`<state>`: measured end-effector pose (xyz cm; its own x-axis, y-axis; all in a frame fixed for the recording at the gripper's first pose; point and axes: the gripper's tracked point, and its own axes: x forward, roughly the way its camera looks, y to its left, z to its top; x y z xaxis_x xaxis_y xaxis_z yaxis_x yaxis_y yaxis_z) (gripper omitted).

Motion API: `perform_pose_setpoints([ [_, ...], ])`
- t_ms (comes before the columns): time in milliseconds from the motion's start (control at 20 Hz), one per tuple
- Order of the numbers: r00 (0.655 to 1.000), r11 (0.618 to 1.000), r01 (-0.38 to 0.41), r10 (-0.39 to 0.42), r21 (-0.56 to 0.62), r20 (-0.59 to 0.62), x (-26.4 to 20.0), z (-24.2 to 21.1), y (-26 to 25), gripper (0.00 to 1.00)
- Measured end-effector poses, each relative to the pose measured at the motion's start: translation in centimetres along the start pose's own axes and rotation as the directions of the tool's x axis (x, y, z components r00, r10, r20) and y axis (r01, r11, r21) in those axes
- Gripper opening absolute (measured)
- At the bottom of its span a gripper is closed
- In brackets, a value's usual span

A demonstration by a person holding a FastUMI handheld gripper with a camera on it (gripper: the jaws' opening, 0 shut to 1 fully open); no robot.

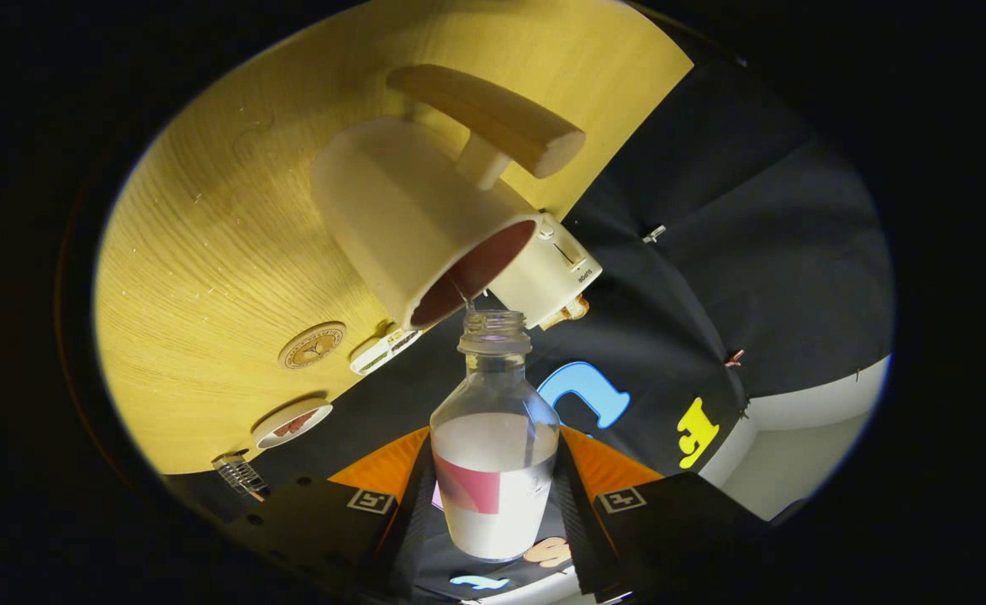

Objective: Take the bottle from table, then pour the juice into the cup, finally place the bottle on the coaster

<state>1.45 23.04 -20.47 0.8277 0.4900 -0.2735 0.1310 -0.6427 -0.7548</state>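
The tool (495, 504) has two black fingers (404, 521) with ribbed inner faces and orange upper surfaces, each joining a broad matte black block that carries a small square black-and-white marker and several small dark screw holes.

There was one clear uncapped bottle (494, 454) holding white liquid, pressed between the two orange-and-black fingers (383, 475) of the single gripper (494, 496). One cream cup (413, 223) with a wooden handle stood on one yellow wooden table (198, 252). Two round coasters lay there: one wooden (312, 345), one white-rimmed (292, 423).
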Motion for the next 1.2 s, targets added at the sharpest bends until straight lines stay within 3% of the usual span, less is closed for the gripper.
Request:
perform_pose_setpoints([
  [950,0.999,0.999,0.026,-0.025,-0.031,0.034,0.4,0.4,-0.1,0.72],
  [1050,1.000,0.999,0.018,-0.019,0.029,0.024,0.5,0.2,0.1,0.72],
  [1200,0.999,0.975,-0.031,0.038,0.222,-0.027,0.2,-0.6,1.5,0.72],
])
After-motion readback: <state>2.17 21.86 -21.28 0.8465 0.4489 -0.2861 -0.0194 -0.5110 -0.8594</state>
